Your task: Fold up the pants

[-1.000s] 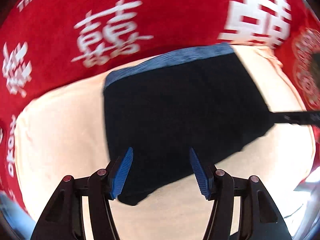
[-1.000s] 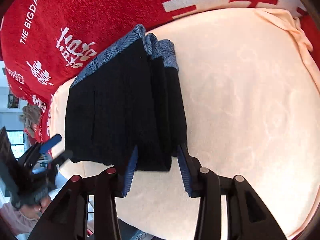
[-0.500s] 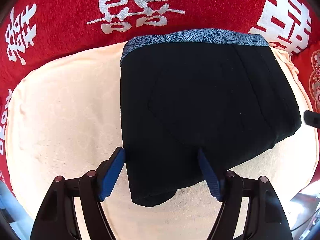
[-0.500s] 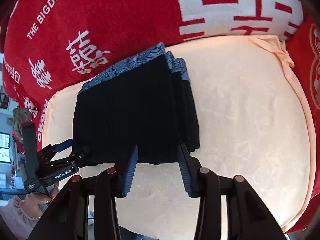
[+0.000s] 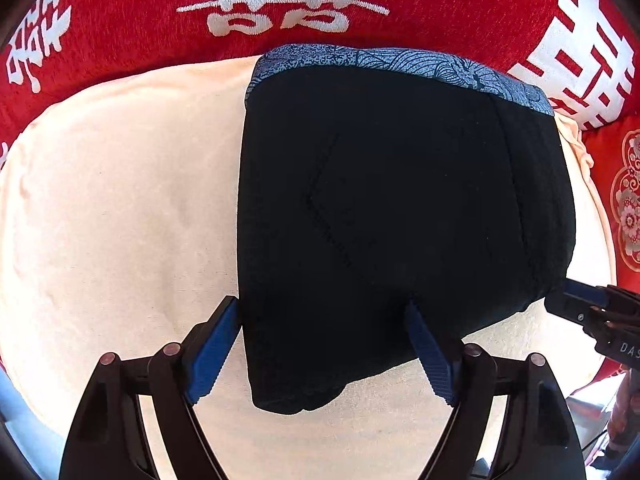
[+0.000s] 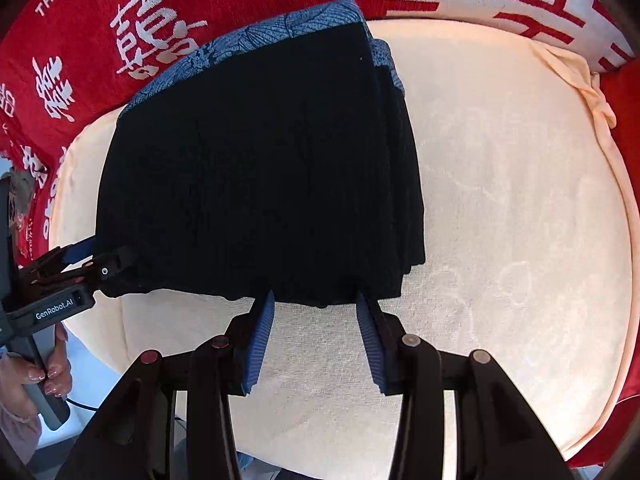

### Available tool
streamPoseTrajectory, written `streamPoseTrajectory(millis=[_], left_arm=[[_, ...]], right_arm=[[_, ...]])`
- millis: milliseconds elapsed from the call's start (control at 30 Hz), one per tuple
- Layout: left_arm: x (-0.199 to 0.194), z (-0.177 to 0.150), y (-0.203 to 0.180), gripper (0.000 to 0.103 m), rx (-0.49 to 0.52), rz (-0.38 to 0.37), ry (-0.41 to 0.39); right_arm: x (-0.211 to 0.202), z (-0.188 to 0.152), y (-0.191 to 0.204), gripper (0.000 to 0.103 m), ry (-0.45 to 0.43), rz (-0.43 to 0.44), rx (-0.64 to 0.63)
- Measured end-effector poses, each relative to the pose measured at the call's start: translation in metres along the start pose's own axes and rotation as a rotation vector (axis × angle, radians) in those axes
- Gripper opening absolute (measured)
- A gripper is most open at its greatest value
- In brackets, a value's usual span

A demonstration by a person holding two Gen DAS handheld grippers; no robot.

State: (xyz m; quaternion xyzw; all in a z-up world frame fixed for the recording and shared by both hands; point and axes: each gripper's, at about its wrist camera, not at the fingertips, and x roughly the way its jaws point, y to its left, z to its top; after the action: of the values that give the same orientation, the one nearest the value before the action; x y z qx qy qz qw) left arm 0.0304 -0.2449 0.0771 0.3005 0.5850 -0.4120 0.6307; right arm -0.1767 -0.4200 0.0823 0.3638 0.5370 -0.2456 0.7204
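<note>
The black pants point(image 5: 380, 220) lie folded into a thick stack on a cream cushion point(image 5: 120, 208), with their blue patterned waistband point(image 5: 400, 62) at the far edge, up against a red blanket point(image 5: 140, 20) printed with white characters. In the right wrist view the folded layers show as stepped edges along the stack's right side.

The left gripper point(image 5: 320, 348) hangs over the near left corner of the stack. Its jaws have just been opening, and they now stand wide – one blue pad point(image 5: 214, 350) just off the left edge of the cloth, the other over the black fabric, neither pressing on it. The corner of the stack lies between them, released.

The right gripper point(image 6: 316, 340) sits at the near edge of the stack, its jaws parted and clasping nothing (the tips reach the hem, but whether they touch it I cannot tell).

At the left edge of the right wrist view a person's hand point(image 6: 36, 372) grips the left gripper's handle.
</note>
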Motion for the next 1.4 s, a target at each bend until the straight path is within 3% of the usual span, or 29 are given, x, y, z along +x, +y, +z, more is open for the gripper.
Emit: streamPoseTrajectory(millis=[300,433,933,1100,1233,1400], left_arm=[[0.000,0.002,0.004,0.083,-0.004,-0.001,0.007],[0.000,0.002,0.001,0.083,-0.008,-0.001,0.014],[-0.006,0.012,0.010,0.083,-0.017,-0.042,0.022],[-0.016,0.028,0.018,0.083,-0.035,-0.096,-0.011],[-0.015,0.041,0.029,0.083,-0.046,-0.104,-0.013],[-0.006,0.058,0.053,0.083,-0.087,-0.197,0.001]], right_arm=[[0.004,-0.009,-0.011,0.047,0.040,0.061,0.061],[-0.002,-0.010,-0.019,0.057,0.040,0.091,0.087],[-0.016,-0.004,-0.053,0.067,0.015,0.124,0.148],[-0.028,0.001,-0.066,0.071,-0.016,0.150,0.148],[-0.030,0.015,-0.079,0.076,-0.042,0.222,0.200],[-0.021,0.042,-0.095,0.077,-0.021,0.315,0.182]])
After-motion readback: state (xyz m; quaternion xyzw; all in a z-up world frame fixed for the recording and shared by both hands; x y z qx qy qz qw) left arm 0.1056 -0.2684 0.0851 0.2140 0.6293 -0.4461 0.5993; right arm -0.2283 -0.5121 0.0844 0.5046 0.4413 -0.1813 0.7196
